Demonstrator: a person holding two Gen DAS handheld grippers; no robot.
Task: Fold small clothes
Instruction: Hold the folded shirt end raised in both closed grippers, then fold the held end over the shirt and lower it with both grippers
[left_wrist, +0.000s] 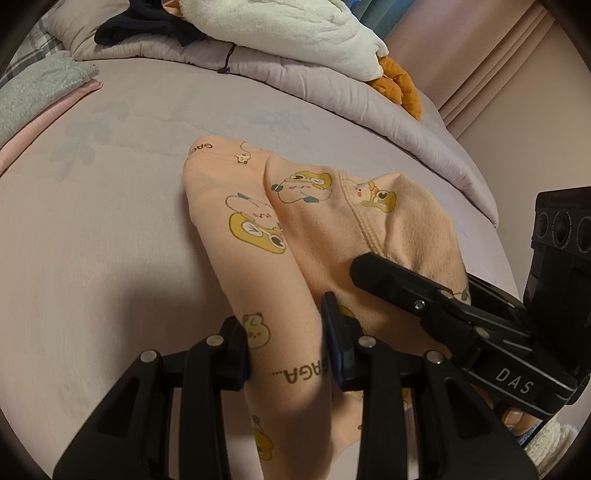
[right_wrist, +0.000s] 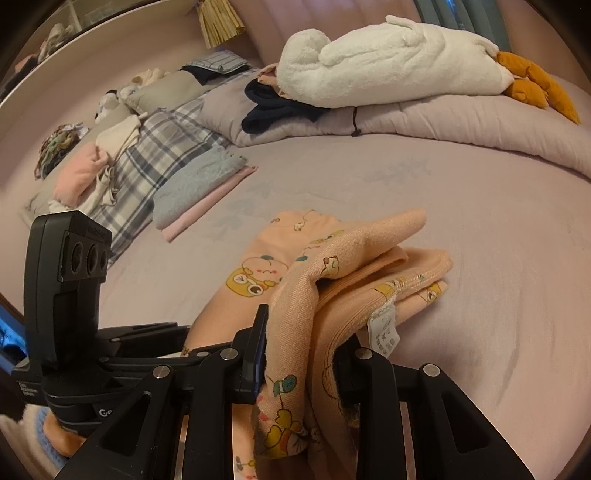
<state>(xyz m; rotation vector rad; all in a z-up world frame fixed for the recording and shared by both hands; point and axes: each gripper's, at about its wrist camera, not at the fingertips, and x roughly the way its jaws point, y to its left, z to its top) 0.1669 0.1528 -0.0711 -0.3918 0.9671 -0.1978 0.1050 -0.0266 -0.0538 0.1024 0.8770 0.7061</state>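
Observation:
Small peach pants with cartoon prints lie on the lilac bed sheet, legs side by side pointing away. My left gripper is shut on one leg near its lower part. My right gripper is shut on a bunched fold of the pants at the waistband, with a white care label hanging out. The right gripper also shows in the left wrist view, resting over the pants' waist. The left gripper's body shows at the left of the right wrist view.
A folded stack of grey-blue and pink clothes lies at the left. A white plush goose and dark clothing rest on a rolled quilt at the back. A plaid pillow with loose clothes lies far left.

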